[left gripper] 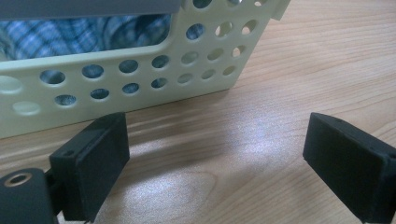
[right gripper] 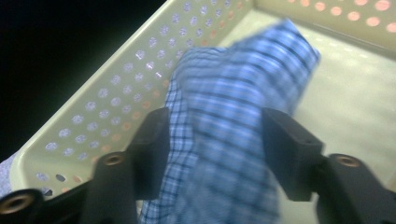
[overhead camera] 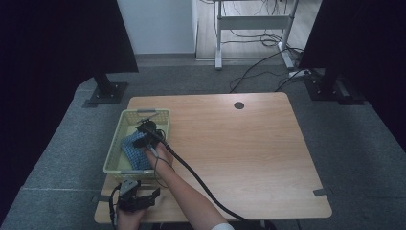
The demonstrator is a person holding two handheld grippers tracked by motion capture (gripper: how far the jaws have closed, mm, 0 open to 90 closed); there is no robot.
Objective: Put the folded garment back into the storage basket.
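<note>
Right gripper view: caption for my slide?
Right gripper straddles the blue plaid cloth inside the cream basket.

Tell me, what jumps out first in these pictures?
A blue checked cloth lies in a pale yellow basket with round holes, at the left side of a wooden table. The right gripper reaches into the basket, the cloth between its open fingers. The left gripper waits open before the basket.

Basket (overhead camera: 125,125): on the desk (overhead camera: 249,148), at its left edge, between the far-left and near-left corners. Folded cloth (overhead camera: 136,149): in the basket, toward its near end. Right claw (right gripper: 215,140): inside the basket, astride the cloth, seemingly not pressing it. Left claw (overhead camera: 139,197): on the near-left corner, just before the basket's near wall.
</note>
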